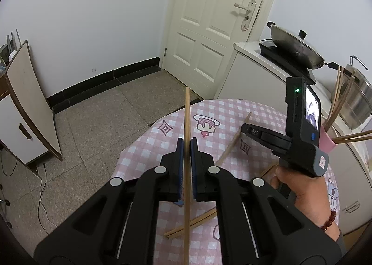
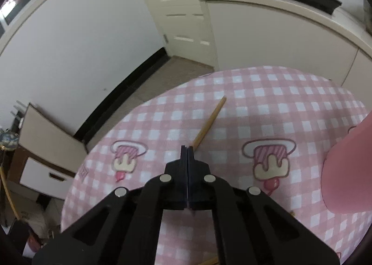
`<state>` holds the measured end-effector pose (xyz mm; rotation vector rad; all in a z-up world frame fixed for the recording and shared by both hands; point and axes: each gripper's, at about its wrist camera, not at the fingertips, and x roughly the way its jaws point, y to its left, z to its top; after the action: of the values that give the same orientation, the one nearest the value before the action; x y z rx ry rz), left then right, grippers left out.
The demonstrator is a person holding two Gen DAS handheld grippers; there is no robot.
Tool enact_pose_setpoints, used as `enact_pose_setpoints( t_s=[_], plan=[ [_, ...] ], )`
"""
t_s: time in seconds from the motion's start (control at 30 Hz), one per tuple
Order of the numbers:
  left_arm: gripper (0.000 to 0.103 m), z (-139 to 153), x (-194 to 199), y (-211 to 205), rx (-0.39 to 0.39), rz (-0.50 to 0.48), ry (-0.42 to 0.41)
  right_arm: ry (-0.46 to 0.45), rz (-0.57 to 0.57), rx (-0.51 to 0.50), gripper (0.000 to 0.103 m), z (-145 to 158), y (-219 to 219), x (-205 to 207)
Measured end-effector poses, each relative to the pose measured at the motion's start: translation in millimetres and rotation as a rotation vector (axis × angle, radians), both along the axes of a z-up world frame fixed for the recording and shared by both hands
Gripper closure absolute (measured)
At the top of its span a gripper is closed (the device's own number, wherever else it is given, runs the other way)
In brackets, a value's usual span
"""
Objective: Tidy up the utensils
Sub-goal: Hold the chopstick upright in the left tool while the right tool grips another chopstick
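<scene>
Item 1, left gripper (image 1: 186,146): a wooden chopstick (image 1: 186,125) is being clamped between the blue pads, held roughly upright, tip pointing away over the table edge, lower end running down past the pads. Item 2, right gripper (image 2: 187,148): fingers are being held together w/ nothing seen between them, hovering just above the pink checked tablecloth (image 2: 267,93), tips near the end of a loose chopstick (image 2: 210,123) lying flat; whether contact is made cannot be told. Handling note (judgement): jaws are probably needing to be opened before descent, then closed across the stick mid-length, approx. square to it, so it isn't pivoting. Containers: pink holder (image 1: 326,144) at right, w/ several chopsticks (image 1: 341,95) already leaning out; a pair (image 1: 193,223) is lying crossed on the cloth nr. the left gripper.
</scene>
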<state>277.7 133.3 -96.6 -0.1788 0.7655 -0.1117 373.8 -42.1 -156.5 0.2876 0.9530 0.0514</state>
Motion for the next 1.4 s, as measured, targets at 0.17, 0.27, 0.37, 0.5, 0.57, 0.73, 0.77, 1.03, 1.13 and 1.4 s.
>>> enact_pose_setpoints(
  t_s=[0.17,0.27,0.37,0.5,0.57,0.73,0.77,1.03,1.13,1.4],
  plan=[
    [0.097,1.3,-4.2,-0.4,-0.001,0.002,0.003,0.024,0.022,0.029,0.103,3.2,-0.9,-7.7],
    [0.097,2.0,-5.7,1.9,-0.013,0.004,0.0,0.074,-0.023,0.139,0.102,1.5,-9.4,-5.9],
    [0.097,1.2,-4.0,3.6,-0.021,0.004,0.003,0.087,-0.038,0.126,0.102,2.7,-9.1,-0.3],
    [0.097,-1.7,0.4,4.0,-0.029,-0.001,0.007,0.076,-0.05,0.062,0.099,5.9,-0.8,3.5],
    [0.097,-3.7,2.3,4.9,-0.032,-0.001,0.01,0.072,-0.044,0.049,0.094,7.0,4.6,7.0],
    [0.097,-8.5,5.7,6.8,-0.036,-0.001,0.019,0.091,-0.04,0.044,0.085,5.8,14.0,16.3],
    [0.097,-9.3,6.3,7.3,-0.036,-0.001,0.021,0.091,-0.039,0.041,0.081,5.8,15.7,17.3],
    [0.097,-12.6,6.8,8.0,-0.041,-0.017,0.022,0.004,-0.053,-0.04,0.069,27.6,9.2,-0.9],
    [0.097,-13.5,7.0,5.9,-0.04,-0.02,0.025,0.054,-0.071,-0.051,0.069,12.8,3.0,1.3],
    [0.097,-15.4,9.0,6.2,-0.033,-0.02,0.036,0.075,-0.074,-0.122,0.083,-1.6,12.7,19.3]
  ],
)
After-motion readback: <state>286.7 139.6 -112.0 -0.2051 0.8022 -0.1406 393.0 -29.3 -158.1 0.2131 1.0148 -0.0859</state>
